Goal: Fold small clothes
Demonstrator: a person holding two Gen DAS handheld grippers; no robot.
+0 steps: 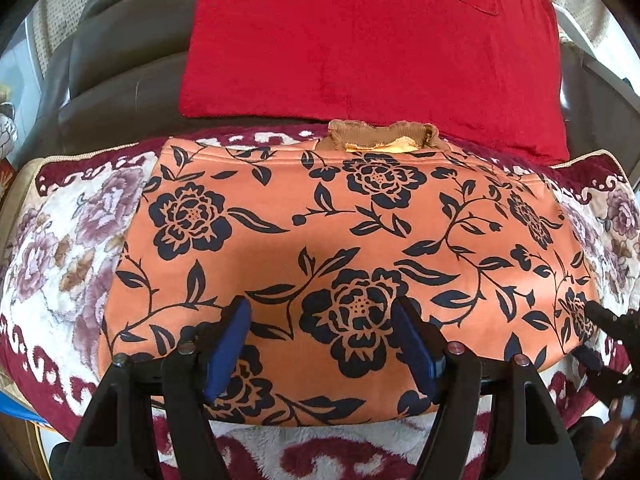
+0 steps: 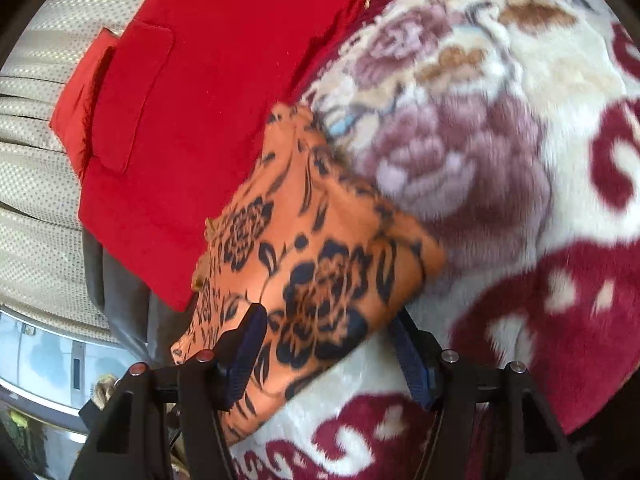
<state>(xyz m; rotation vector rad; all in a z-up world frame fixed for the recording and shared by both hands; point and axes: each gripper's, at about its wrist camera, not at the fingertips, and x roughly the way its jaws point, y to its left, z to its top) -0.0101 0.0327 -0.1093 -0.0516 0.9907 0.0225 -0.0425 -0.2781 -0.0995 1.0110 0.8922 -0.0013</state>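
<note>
Two grippers worked one orange floral-print cloth garment (image 1: pixel 344 248), which lay folded into a broad band on the plush maroon-and-cream flowered blanket (image 1: pixel 68 232). The left gripper (image 1: pixel 324 344) hovered wide open over the garment's near edge, holding nothing. The right gripper (image 2: pixel 324 356) stood equally wide at the garment's right end, empty. Judging by this, a further fold was due: each gripper needed to close on an end. A red cushion (image 1: pixel 372 52) crowded the far edge; blanket lay free on both sides.
</note>
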